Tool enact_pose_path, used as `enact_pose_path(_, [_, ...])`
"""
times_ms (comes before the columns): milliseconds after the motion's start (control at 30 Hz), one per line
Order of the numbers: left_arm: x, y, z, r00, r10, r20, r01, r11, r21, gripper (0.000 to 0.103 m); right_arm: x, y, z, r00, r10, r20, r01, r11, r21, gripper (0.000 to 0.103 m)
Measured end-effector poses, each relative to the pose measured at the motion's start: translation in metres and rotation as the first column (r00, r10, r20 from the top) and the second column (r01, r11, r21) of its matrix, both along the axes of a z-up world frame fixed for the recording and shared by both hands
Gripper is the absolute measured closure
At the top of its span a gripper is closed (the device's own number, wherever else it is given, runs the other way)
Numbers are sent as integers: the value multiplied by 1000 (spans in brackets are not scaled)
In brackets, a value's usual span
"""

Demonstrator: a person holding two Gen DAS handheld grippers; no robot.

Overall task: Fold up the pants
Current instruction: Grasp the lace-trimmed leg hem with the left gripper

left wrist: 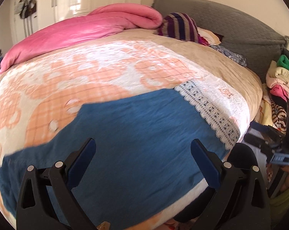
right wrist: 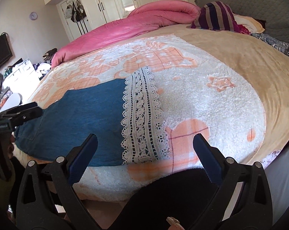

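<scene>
On the bed (left wrist: 230,71), near its front edge, the blue pants (left wrist: 136,134) lie spread flat across a fluffy white-and-peach blanket (left wrist: 67,80). The left gripper (left wrist: 143,164) hangs over them with its jaws spread wide, holding nothing and touching nothing; the blue cloth fills the gap between its dark, blue-padded fingers (left wrist: 81,164). The right gripper (right wrist: 145,157) is likewise wide apart and empty, poised above the hem end, where a broad band of white lace trim (right wrist: 142,115) with scalloped edges borders the pants. The pants fabric looks like soft, matte denim with a faint weave, and a patch pocket shows at its left end in the right wrist view. Behind, a rumpled pink quilt (left wrist: 77,30) and a striped purple cloth (left wrist: 179,26) rest against the grey quilted headboard (left wrist: 240,26).
</scene>
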State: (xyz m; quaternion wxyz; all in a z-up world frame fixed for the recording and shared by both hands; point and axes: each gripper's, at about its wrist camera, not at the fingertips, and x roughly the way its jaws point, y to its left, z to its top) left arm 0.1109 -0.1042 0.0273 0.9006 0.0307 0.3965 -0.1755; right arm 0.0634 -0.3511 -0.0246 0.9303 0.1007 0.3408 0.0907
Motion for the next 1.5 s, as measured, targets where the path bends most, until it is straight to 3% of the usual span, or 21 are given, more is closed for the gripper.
enact_pose_path(367, [58,-48,-16,988,-118,-96,119,993,6,4,9,-8,-16,999,-17,-30,19,997,78,9])
enact_pose_path(533, [87,-60,-13,989,-118,-85,115,992,-43,4,16,-4,-21,999,-15,-38,19,993,118,9])
enact_pose_path(700, [109,-85,-13,984,-167,-66,166,986,-17,4,22,0,-23,999,-10,-46,16,992,121,9])
enact_pose_path(933, [147,-115,-34,964,-239,-119,244,969,31,5,27,-1,-30,997,-16,-71,26,988,151,9])
enact_pose_path(1033, [164,-121,-50,946,-260,-194,260,965,-25,6,31,-2,-35,996,-18,-88,32,986,164,9])
enact_pose_path(1067, [167,-121,-53,942,-264,-209,260,964,-45,7,31,-2,-36,996,-18,-90,33,985,168,9])
enact_pose_path(1167, [174,-122,-63,927,-286,-243,266,958,-110,24,32,-2,-37,996,-18,-87,33,984,174,9])
enact_pose_path(1333, [176,-124,-76,908,-330,-258,300,942,-149,27,30,-2,-38,997,-10,-73,23,983,183,9])
enact_pose_path(1433, [176,-128,-76,893,-373,-252,340,926,-166,41,27,1,-36,998,24,-52,-13,981,192,32])
enact_pose_path(1500, [176,-130,-75,884,-398,-247,361,915,-181,45,29,5,-36,998,35,-48,-26,982,185,34])
